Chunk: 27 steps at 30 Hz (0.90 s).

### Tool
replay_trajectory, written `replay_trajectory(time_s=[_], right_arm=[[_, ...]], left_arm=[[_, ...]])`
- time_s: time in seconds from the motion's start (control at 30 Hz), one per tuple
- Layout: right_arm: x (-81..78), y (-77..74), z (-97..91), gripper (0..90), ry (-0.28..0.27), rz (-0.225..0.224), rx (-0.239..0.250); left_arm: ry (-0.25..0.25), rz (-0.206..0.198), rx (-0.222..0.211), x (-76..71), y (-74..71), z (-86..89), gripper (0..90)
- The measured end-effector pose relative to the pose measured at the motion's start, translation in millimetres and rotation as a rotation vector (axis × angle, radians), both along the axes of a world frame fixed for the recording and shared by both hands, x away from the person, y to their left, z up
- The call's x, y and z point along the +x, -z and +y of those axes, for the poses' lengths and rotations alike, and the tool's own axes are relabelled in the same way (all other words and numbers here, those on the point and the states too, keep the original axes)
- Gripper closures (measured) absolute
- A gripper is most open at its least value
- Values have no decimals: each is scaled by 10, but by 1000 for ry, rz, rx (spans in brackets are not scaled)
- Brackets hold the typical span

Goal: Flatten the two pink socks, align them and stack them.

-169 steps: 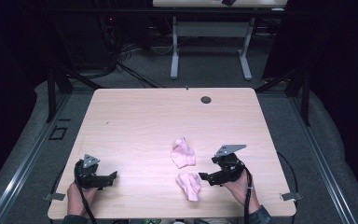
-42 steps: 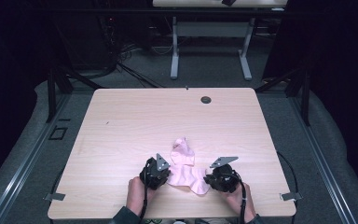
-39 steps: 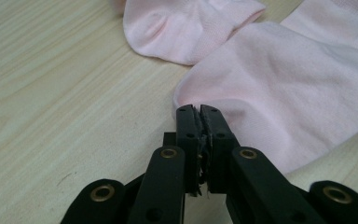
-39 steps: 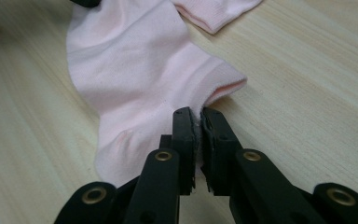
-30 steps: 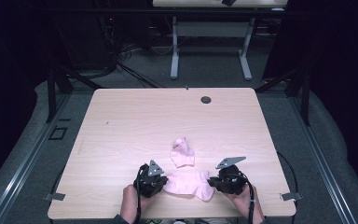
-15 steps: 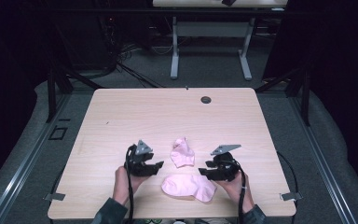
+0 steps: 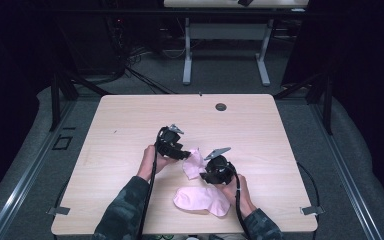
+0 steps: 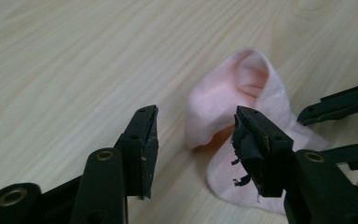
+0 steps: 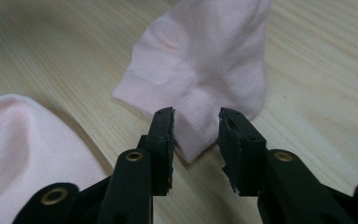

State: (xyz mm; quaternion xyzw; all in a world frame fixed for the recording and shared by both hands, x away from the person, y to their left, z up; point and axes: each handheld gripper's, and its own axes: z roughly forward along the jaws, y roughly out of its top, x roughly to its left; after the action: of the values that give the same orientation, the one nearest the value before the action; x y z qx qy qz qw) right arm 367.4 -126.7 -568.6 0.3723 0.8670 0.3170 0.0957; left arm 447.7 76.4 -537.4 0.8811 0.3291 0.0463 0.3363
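Closing in on crumpled sock (image 7: 194, 164) lying on bench (image 7: 130, 125) between both claws: right claw (image 9: 195, 135) half-open, straddling its corner; left claw (image 8: 193, 135) wider, empty, closing, sock just ahead.

We see bare worktop (image 7: 130, 125) to the left and far side, free to pass. Near the front edge, the flat sock (image 7: 200, 200) and the crumpled sock (image 7: 195, 162) block the middle between both hand-held grippers.
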Motion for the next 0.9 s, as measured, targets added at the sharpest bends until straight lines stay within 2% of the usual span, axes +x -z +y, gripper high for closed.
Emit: replay_trajectory(time_s=[0.07,0.17,0.2,0.23,0.27,0.3,0.33,0.4,0.43,0.5,0.57,0.67,0.8,0.83,0.87,0.9], right_arm=[[-1,7,3,706,-9,-1,-1],[4,10,-1,788,-15,-7,-6],[8,8,-9,803,-16,-7,-12],[10,15,-14,812,-18,-8,-1],[8,6,-22,817,-21,4,-5],[12,3,-34,821,-27,10,-5],[11,7,-41,822,-24,11,5],[-3,-4,-57,824,-33,11,-13],[-7,-8,-76,826,-41,10,-19],[-21,-11,-100,825,-37,12,-20],[-49,-41,-162,825,-38,4,-30],[-60,-76,-264,820,-36,3,-41],[-35,-85,-412,804,-16,5,-79],[-16,-78,-471,782,-2,7,-102],[-16,-78,-471,782,-2,7,-102],[21,-70,-571,676,45,17,-118]], left_arm=[[21,21,-15,23,39,-55,547],[47,23,9,38,111,-112,710],[48,31,-2,35,139,-136,767],[47,23,-3,29,165,-161,814],[50,9,17,26,182,-182,865],[43,-2,9,15,197,-205,896],[51,-8,0,10,204,-216,898],[50,-16,-1,2,205,-226,900],[44,-36,-21,-20,216,-240,900],[37,-46,-7,-41,217,-232,900],[27,-59,-27,-85,205,-194,900],[20,-78,-20,-173,184,-140,900],[4,-81,-5,-216,171,-68,900],[4,-81,-5,-216,171,-68,900],[0,-83,-12,-216,167,-57,900],[-1,-83,-19,-215,147,-43,900]])
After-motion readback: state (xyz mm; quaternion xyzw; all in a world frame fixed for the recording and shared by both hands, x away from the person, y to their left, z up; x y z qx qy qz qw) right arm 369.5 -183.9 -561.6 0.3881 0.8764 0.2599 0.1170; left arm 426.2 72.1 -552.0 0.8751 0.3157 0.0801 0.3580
